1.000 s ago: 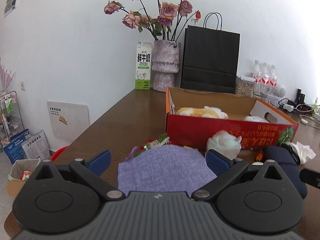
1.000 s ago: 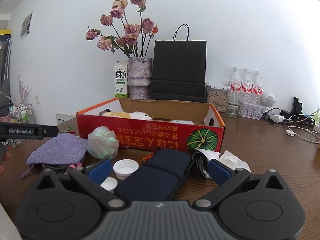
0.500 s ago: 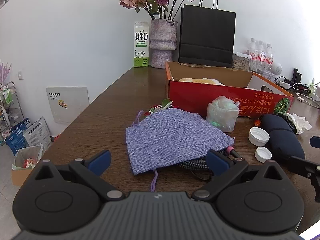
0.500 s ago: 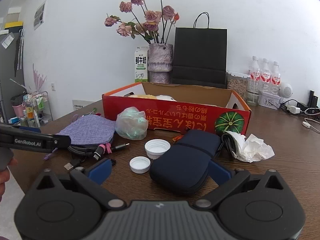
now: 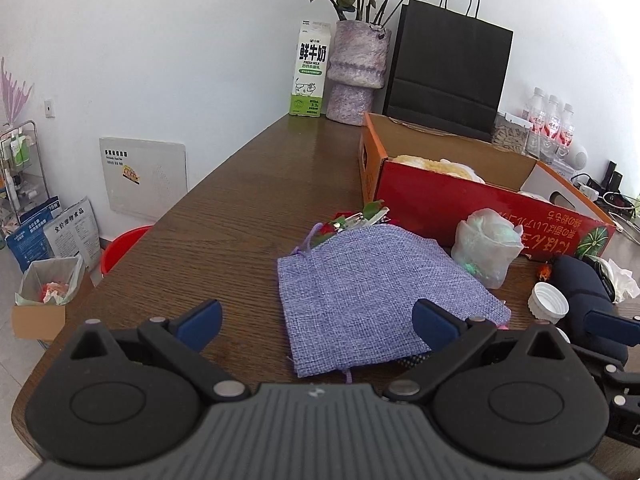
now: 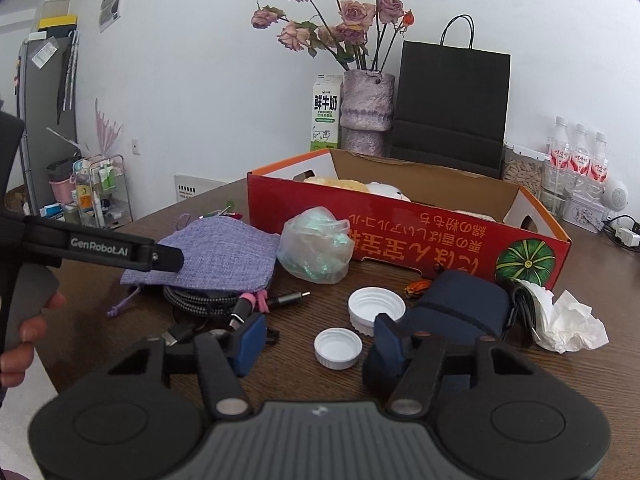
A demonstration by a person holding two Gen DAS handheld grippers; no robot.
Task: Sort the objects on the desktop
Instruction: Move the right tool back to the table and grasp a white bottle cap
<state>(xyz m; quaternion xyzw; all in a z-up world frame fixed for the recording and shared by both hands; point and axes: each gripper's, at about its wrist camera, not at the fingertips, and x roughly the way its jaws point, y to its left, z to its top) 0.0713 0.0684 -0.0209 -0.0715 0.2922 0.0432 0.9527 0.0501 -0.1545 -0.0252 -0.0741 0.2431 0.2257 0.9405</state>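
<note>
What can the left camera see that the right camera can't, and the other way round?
Only the left wrist view shows the red bucket and small bin on the floor. Only the right wrist view shows the braided cable under the purple pouch, a grey fridge, and both white caps. Both show the pouch, red box, milk carton and vase.

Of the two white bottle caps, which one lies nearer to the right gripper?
The smaller cap, just ahead of the right gripper; the larger cap lies farther, beside the navy pouch.
</note>
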